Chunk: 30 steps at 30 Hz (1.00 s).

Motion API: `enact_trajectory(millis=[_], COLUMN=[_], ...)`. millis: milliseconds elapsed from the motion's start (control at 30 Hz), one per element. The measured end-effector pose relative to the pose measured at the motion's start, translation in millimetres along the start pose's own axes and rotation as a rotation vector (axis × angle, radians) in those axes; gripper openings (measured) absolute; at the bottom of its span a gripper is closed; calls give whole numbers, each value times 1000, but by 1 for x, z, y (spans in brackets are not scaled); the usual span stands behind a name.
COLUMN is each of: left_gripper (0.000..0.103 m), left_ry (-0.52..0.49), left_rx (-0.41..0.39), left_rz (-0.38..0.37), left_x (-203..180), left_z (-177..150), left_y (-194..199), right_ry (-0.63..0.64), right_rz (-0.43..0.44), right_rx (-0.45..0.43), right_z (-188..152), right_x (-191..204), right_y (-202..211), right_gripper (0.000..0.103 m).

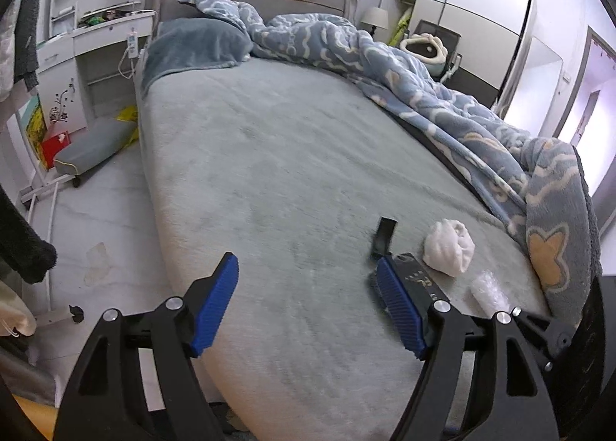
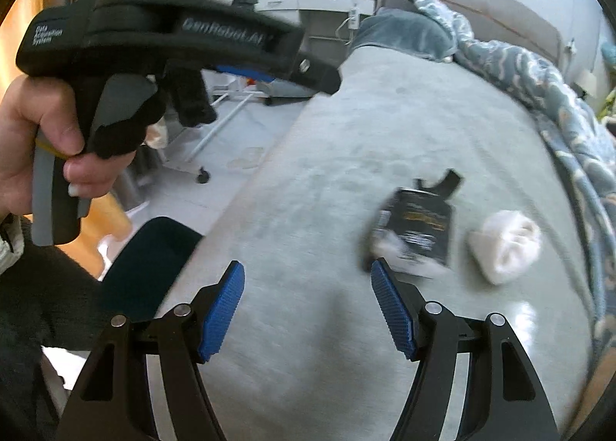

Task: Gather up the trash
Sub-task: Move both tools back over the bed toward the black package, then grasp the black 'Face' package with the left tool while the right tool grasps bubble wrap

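On the bed (image 1: 292, 156) sits the trash I came for, all near the foot end: a black packet (image 2: 417, 229), a white wad (image 2: 504, 244) just beside it, and a small black strip (image 1: 385, 237) behind the packet. I think they lie close together so I can pick them 1 by 1. My left fingers (image 1: 308, 306) are wide and hold nothing. My right fingers (image 2: 308, 306) are wide and hold nothing too. Both tip down at the bed, I think to get ready to grab. My left view shows a clear crinkly bit (image 1: 489, 293) by the wad; my right view does not. My right view shows my left hand (image 2: 42, 141) on its handle, which my left view cannot show.
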<state>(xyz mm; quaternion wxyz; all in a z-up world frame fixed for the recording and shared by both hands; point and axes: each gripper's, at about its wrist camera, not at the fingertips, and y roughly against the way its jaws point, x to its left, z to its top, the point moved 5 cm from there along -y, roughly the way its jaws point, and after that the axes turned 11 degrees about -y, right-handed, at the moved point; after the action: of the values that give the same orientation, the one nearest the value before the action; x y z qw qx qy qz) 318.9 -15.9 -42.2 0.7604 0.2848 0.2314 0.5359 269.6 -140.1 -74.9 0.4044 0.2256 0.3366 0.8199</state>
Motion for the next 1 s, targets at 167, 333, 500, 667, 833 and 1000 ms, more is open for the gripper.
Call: enact_trajectory(millis=[167,333,500,667,833,1000], left_gripper=[79,80,83,86,90,90], left_ry=[-13,-10,1,-13,-18,-2], left_rx=[22,45,61,80,96,119], left_rz=[-27,-40,-62,-69,-88,-107], left_x=[-17,-31,-43,-56,-69,-79], left_z=[-2,-4,-4,-5,-7,-10], left_y=[-11,-23,-34,-44,-53,-64], right_ry=[-50,-112,-181,-241,-302,-334], right_rz=[-74,-141,-161,-153,-134,-120], right_rx=[-40,-80,-97,-86,-60,-39], right_z=[-3,-6,-9,-14,-21,-27], right_x=[-40,-76,-102,-120,-133,-140], right_y=[13,25,31,31,24,20], right_gripper=[70,70,70,70,70,70])
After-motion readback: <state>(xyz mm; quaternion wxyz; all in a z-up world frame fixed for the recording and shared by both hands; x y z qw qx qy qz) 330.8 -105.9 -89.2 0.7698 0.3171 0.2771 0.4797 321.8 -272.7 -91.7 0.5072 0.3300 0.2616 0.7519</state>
